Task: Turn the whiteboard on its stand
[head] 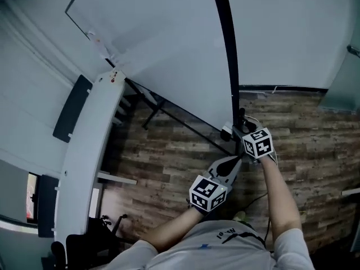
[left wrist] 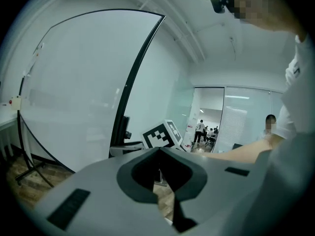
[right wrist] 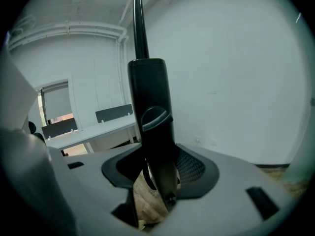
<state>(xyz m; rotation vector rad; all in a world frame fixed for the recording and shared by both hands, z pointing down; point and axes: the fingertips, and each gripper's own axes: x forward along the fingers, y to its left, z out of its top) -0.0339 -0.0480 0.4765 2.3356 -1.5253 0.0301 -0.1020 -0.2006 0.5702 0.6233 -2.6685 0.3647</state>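
Observation:
The large whiteboard (head: 163, 49) hangs tilted on its stand, its black side frame (head: 225, 44) running down toward me. At the frame's lower end sits a black post with a knob (right wrist: 150, 117). My right gripper (head: 241, 129) holds this post, with its jaws wide around it (right wrist: 157, 166). Just below and to the left, my left gripper (head: 233, 161) is shut and holds nothing. Its tip points at the post without touching it. In the left gripper view the board (left wrist: 78, 82) fills the left side, beyond the shut jaws of my left gripper (left wrist: 160, 154).
A long white desk (head: 84, 162) with black panels runs along the left. The stand's thin black legs (head: 152, 114) cross the wood floor (head: 315, 145) under the board. A dark chair (head: 79, 246) sits at lower left. Beyond a glass wall stand distant people (left wrist: 202, 129).

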